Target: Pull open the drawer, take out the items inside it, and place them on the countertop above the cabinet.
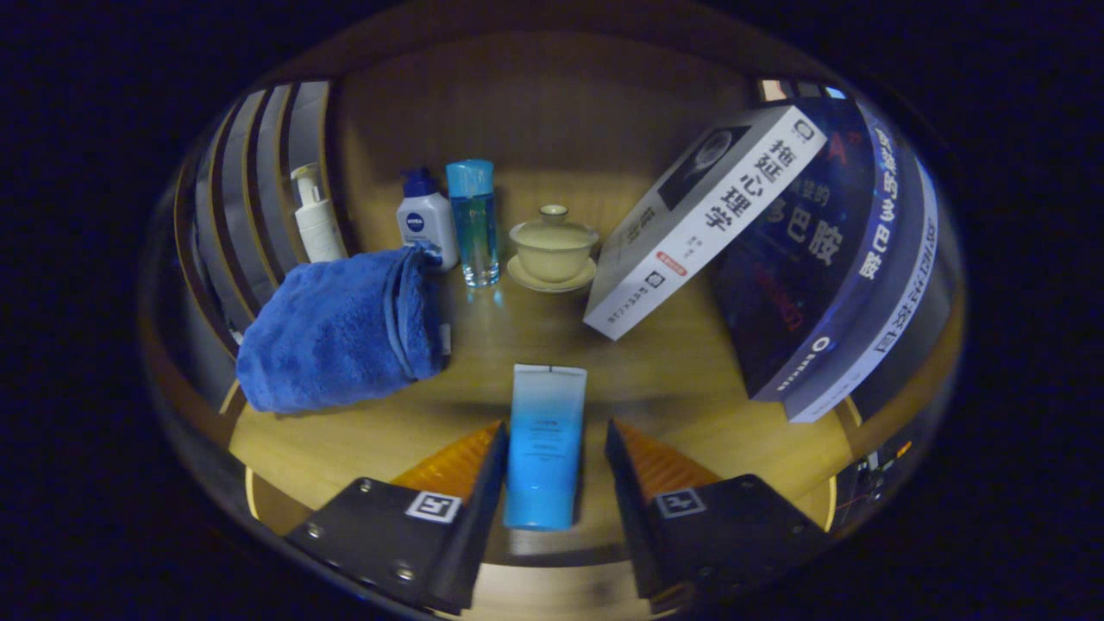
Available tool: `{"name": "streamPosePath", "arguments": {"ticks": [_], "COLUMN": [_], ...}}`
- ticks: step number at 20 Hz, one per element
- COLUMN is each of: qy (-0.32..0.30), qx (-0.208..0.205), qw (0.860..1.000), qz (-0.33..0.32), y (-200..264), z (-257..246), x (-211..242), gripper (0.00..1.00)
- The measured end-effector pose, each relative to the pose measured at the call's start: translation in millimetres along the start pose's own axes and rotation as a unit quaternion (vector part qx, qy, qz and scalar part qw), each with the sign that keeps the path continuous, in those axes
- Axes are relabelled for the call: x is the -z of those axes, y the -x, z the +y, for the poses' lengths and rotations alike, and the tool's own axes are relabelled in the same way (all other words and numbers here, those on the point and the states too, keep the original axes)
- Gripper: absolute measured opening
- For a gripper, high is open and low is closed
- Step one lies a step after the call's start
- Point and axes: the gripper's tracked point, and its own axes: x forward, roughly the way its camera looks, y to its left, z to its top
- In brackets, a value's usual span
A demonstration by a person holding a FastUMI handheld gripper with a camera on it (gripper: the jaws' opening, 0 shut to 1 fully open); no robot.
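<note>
1. Blue tube [543, 444] lies flat on the wooden countertop [664, 362], lengthwise between the two fingers, cap end nearest the camera.
2. Gripper [552, 448] jaws spread; left finger just beside or touching the tube's edge, cannot tell which; a clear gap shows on the right side. Not pinching.
3. Bare wood ahead of the tube, open up to the back row.
4. Rolled blue towel [341, 328] ahead-left, near the tube but apart.
5. Back row: white pump bottle [315, 216], white lotion bottle [427, 222], clear blue-capped bottle [474, 222], lidded tea bowl on a saucer [553, 248].
6. Ahead-right: white book [703, 220] tilted, leaning on dark blue books [828, 259], crowding that side.
7. Gripper low, pointing level over the top.
</note>
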Motion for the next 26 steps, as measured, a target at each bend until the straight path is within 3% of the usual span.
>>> {"name": "streamPosePath", "arguments": {"ticks": [1,2,4,5,10,14,20,26], "qy": [0.001,0.004,0.020,0.035,0.076,0.085,0.074,0.040], "qx": [0.001,0.002,-0.006,-0.007,0.002,-0.020,-0.029,0.016], "qw": [1.000,1.000,0.999,0.997,0.981,0.964,0.947,0.941], "qz": [-0.012,-0.018,-0.042,-0.063,-0.180,-0.249,-0.310,-0.337], "y": [1.2,0.0,7.0,14.5,84.5,167.9,270.7,301.4], "z": [-3.0,-5.0,-2.7,-2.3,9.3,23.0,20.1,-2.0], "x": [-0.9,0.0,-2.6,-8.6,-35.1,-24.4,37.6,114.3], "gripper": [0.76,0.77,0.89,1.00,0.99,0.98,0.98,0.98]}}
